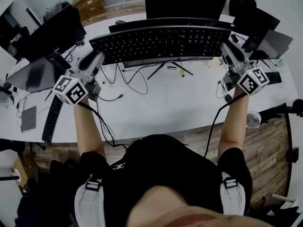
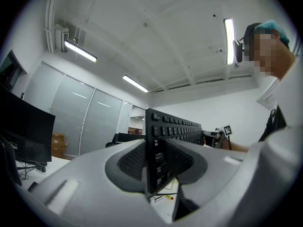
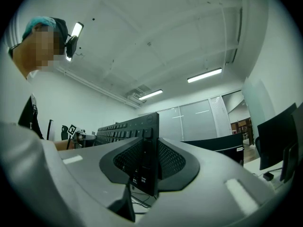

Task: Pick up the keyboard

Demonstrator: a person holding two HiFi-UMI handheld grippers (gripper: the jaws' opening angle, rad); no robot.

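A long black keyboard hangs in the air above the white desk, held by both ends with its keys facing me. My left gripper is shut on its left end, whose edge stands between the dark pads in the left gripper view. My right gripper is shut on the right end, and the keyboard stands on edge between the pads in the right gripper view. The keyboard runs away from the left gripper towards the other gripper's marker cube.
Behind the lifted keyboard stand a black monitor and its stand legs, with loose cables on the desk. A second keyboard and a laptop lie at the left; more monitors crowd the right.
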